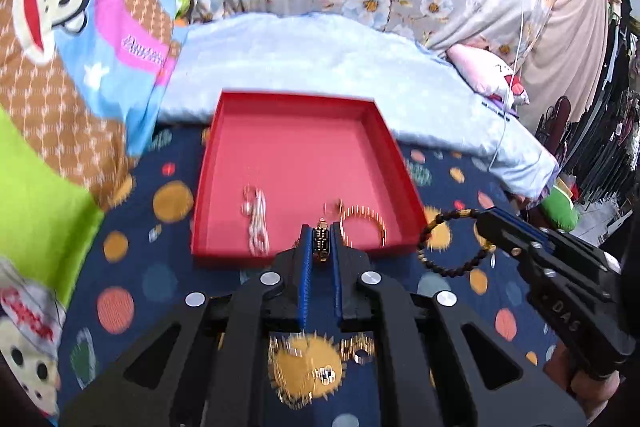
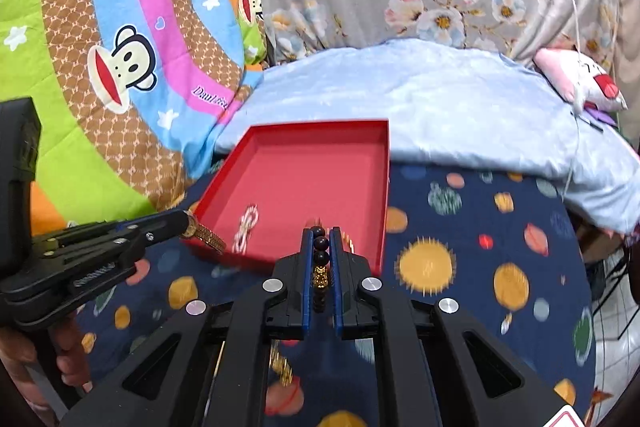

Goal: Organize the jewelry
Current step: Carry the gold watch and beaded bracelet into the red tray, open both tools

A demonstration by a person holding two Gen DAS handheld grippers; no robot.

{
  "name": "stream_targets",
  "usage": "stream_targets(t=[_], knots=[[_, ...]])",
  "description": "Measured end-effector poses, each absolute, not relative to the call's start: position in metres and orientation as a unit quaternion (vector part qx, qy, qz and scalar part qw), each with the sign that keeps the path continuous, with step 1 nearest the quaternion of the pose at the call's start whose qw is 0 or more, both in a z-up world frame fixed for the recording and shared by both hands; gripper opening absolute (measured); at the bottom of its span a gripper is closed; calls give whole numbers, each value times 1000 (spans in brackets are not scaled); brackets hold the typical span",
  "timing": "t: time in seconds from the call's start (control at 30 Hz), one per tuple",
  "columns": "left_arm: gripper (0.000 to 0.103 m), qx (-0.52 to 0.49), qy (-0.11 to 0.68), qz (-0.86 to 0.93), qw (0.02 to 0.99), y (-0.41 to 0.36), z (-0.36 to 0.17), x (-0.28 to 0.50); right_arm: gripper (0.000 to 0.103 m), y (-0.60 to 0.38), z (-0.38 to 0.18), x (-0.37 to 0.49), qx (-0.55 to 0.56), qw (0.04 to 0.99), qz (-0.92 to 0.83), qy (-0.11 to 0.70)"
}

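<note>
Over a bed spread with a navy planet-print sheet point(image 1: 132, 259), the left gripper point(image 1: 321, 245) has its jaws pinched on a gold-link watch point(image 1: 321, 243) at the near rim of a shallow red cardboard tray point(image 1: 298, 155). Beside it, the right gripper point(image 2: 321, 259) has its jaws clamped on a dark beaded bracelet with gold charms point(image 2: 321, 259), held just short of the tray's near edge. Inside the tray lie a silver chain point(image 1: 256, 219) and a gold bangle point(image 1: 364, 225).
</note>
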State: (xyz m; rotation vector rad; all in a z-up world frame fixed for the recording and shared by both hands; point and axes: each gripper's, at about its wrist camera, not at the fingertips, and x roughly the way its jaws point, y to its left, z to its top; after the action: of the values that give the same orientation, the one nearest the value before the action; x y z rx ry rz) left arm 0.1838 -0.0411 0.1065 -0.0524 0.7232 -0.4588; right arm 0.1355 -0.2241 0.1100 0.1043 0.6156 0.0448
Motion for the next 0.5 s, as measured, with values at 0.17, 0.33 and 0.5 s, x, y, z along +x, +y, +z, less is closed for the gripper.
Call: stream_targets(t=[0.17,0.33,0.5], knots=[[8,-13,328,-216,919,-49,126,216,8,-224,119,178,41,954,27,297],[8,-12,320,-207,925,-56,131,256,8,-228,115,221,45,951,28,305],[8,-10,328,-191,925,-58,118,292,8,-227,101,256,36,947,24,319]])
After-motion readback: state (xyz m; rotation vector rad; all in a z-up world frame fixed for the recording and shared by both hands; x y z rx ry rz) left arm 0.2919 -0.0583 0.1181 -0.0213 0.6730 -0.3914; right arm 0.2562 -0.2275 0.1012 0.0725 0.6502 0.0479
